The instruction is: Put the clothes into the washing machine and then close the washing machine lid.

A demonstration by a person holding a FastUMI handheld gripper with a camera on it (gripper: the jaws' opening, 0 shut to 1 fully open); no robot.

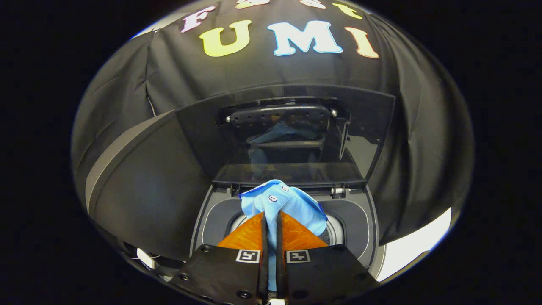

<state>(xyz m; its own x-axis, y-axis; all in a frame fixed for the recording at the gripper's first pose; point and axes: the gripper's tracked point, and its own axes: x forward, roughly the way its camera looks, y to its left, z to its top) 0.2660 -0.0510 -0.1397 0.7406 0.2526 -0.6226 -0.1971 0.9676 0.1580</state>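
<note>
One blue shirt (281,203) pinched between pressed-together gripper (271,224) fingers, bunched just ahead of the tips and hanging directly above the open washer (364,224) drum, raised lid (372,127) standing beyond, drop likely next.

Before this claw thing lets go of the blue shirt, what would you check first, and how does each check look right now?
1. Grip on the blue shirt: ok. Both fingers of the gripper are closed on the cloth.
2. Washing machine lid open: ok. It stands raised behind the opening.
3. Shirt over the drum opening: ok, it seems. The bunched cloth hangs above the round hole, just ahead of the fingers.
4. Cloth clear of the hinge: cannot tell. The collar end sits near the rear edge.
5. Drum has room inside: cannot tell. The shirt and fingers hide it.
6. Cloth free of the rim: cannot tell.
</note>
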